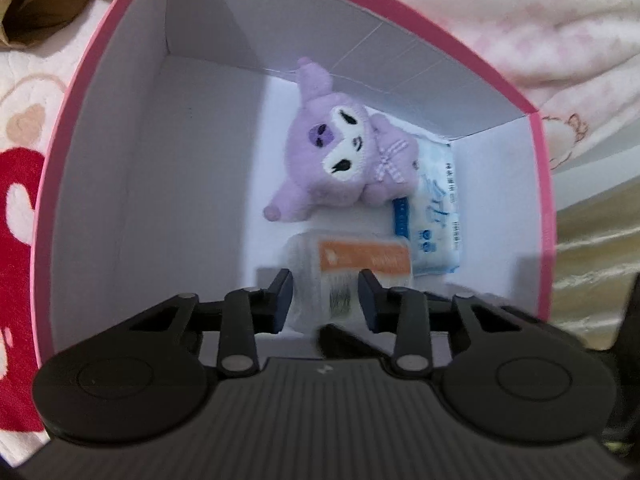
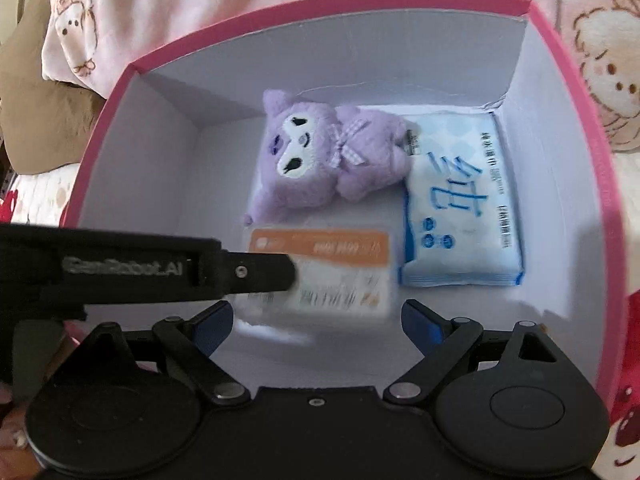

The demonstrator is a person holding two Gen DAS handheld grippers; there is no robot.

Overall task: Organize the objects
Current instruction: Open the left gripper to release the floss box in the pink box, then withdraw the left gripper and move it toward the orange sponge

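Observation:
A pink box [image 1: 542, 200] [image 2: 576, 128] with white inside walls holds a purple plush toy [image 1: 340, 152] [image 2: 316, 156] and a blue-white wipes pack [image 1: 436, 208] [image 2: 460, 200]. My left gripper [image 1: 326, 298] is inside the box, shut on a clear pack with an orange label [image 1: 360, 260] [image 2: 332, 268], which hangs low over the box floor in front of the plush. The left gripper's finger shows from the side in the right wrist view [image 2: 256, 272]. My right gripper [image 2: 316, 322] is open and empty, just above the box's near side.
The box rests on pink and white bedding with cartoon prints [image 2: 600, 64] [image 1: 520, 12]. A brown cloth [image 2: 36, 120] lies at the left. Red patterned fabric [image 1: 16, 240] lies beside the box's left wall.

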